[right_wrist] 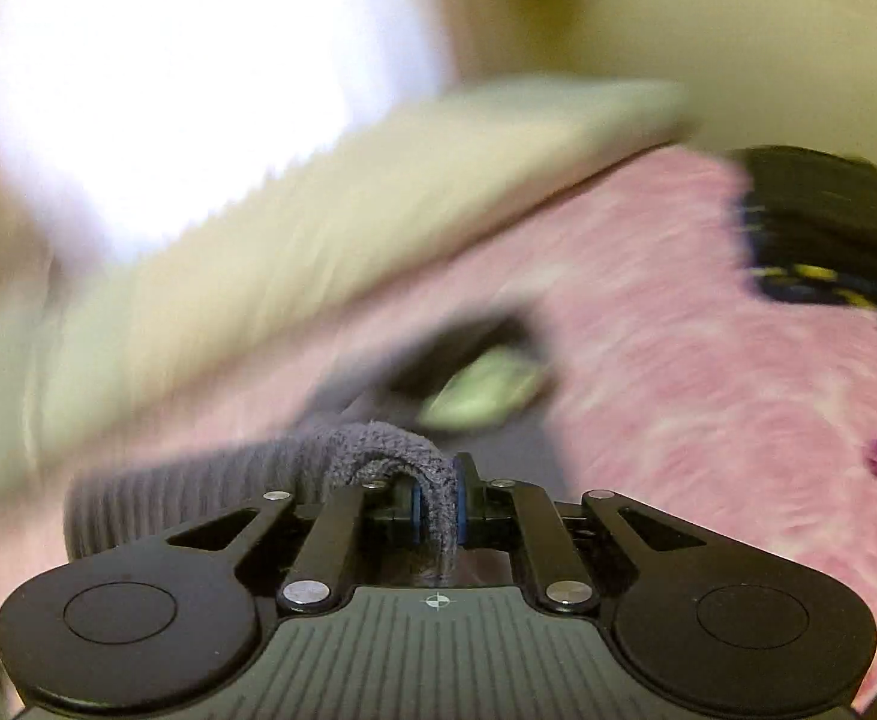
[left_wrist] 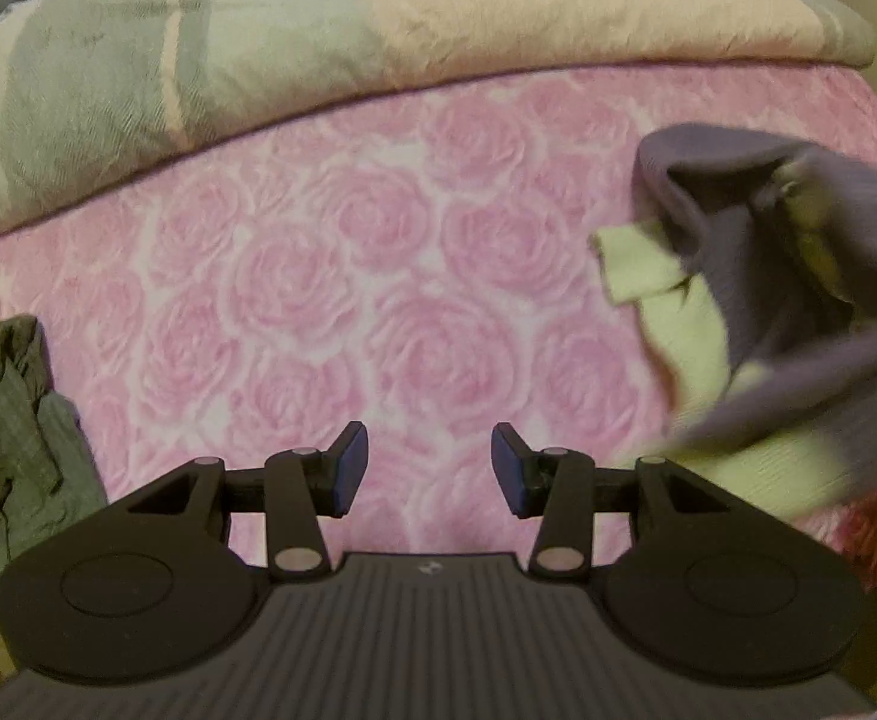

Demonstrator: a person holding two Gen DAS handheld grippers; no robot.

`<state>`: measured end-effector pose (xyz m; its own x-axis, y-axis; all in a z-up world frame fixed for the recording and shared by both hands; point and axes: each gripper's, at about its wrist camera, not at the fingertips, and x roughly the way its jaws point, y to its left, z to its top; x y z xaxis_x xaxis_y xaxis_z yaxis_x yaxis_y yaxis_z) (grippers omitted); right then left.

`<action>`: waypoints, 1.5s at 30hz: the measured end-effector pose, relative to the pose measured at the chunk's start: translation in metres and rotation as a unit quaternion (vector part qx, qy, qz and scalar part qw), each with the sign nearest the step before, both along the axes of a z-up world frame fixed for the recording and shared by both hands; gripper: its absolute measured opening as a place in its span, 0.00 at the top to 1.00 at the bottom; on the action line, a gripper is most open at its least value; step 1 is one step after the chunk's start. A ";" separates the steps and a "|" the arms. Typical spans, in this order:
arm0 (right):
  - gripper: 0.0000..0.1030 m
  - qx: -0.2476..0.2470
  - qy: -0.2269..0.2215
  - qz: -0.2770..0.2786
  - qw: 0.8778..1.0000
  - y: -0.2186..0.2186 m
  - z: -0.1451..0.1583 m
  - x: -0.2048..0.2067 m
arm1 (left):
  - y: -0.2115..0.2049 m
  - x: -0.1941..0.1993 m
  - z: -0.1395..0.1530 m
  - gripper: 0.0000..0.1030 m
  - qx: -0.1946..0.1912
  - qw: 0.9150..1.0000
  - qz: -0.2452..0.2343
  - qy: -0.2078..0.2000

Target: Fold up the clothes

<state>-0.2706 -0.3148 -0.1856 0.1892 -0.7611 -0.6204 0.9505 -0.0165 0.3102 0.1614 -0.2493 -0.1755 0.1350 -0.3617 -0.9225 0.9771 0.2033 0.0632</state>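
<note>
I note a pink rose-patterned bedspread (left_wrist: 342, 276), a grey ribbed knit garment (right_wrist: 342, 468) with pale yellow-green lining, a folded sage-and-cream striped blanket (left_wrist: 258, 48), an olive-green crumpled garment (left_wrist: 6, 420), blue gripper pads (left_wrist: 351, 468).

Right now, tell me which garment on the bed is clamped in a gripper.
The grey knit garment with pale green lining, pinched in the right gripper. The olive green garment lies untouched beside the open left gripper.

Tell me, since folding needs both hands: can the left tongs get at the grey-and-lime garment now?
Probably yes: the left tongs are open and empty, and only bare pink bedspread separates them from the garment, held by the right tongs.
</note>
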 end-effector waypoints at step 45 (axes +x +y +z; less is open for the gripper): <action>0.86 0.087 -0.072 -0.015 0.993 -0.192 -0.118 -0.226 | -0.272 -0.136 -0.025 0.92 -0.226 0.959 -0.167 0.045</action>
<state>-0.4964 -0.5071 -0.3033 0.2646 -0.6511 -0.7113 0.8945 -0.1100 0.4334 0.0256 -0.5211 -0.2005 -0.1319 -0.7359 -0.6641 0.9897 -0.1359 -0.0459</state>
